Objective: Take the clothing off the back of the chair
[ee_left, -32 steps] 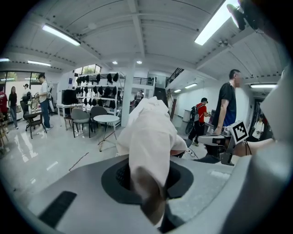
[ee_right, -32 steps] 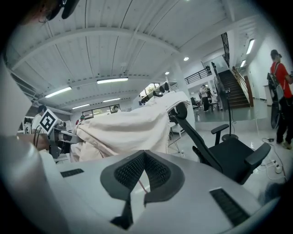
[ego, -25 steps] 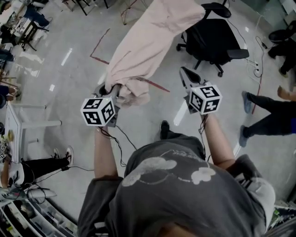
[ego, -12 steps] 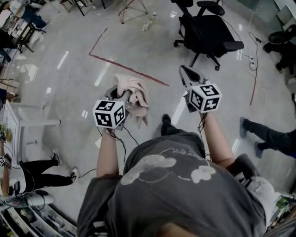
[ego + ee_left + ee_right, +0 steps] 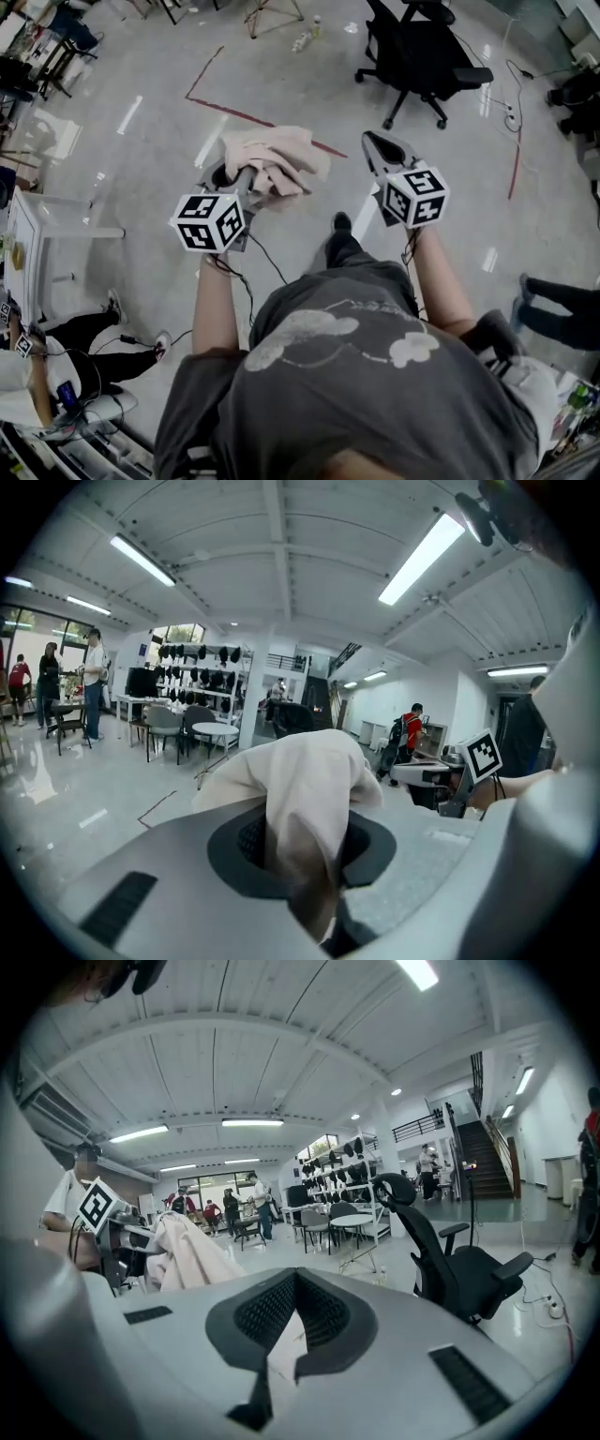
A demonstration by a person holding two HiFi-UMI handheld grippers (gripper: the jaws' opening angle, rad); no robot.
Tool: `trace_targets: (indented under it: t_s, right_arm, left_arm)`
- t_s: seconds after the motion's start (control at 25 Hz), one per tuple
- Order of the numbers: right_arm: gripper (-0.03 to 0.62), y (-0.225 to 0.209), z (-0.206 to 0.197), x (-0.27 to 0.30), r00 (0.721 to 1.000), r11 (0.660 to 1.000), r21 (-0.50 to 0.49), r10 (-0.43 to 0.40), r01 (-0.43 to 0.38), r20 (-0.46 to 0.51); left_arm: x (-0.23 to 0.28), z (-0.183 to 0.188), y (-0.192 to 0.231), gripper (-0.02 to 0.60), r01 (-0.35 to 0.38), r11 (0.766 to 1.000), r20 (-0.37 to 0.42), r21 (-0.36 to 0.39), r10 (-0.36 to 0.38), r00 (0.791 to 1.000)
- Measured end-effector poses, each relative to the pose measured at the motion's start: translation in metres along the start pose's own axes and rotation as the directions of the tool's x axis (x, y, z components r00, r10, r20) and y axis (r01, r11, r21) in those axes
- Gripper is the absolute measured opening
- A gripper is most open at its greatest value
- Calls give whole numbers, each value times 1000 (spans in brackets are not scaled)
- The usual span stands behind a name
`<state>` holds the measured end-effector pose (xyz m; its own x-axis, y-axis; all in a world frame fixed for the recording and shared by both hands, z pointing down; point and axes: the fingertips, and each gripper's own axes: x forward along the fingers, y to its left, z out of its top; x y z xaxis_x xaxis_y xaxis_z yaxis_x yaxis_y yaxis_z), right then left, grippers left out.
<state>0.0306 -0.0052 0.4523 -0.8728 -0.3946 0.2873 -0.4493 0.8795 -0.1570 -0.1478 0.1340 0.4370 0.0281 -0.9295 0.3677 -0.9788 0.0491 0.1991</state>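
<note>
Seen from the head camera, the left tool (image 5: pixel 240 181) is clamped on a bunched pale pink garment (image 5: pixel 277 157), held in the air well apart from the black office chair (image 5: pixel 422 56), which stands ahead of the tool and to its right. The left gripper view shows what the head view hides: cloth pinched between the jaws and spilling over them. The right tool (image 5: pixel 377 148) is closed and empty (its own view shows the tips meeting, with the chair beyond them to the right).
</note>
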Motion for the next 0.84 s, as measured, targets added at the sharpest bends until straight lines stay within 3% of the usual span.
trace_targets:
  t_s: [0.44,0.84]
  right_arm:
    - [-8,19,-23,-53,999,999,-9,-36,36,-1]
    - [-8,9,-30,-65,999,999,-5,-53,53,-12]
  left_arm:
    - [-33,29,-36,58,61,997,113,38,-65,992]
    - [-27,28,-49,58,88,996,122,23,-91,988]
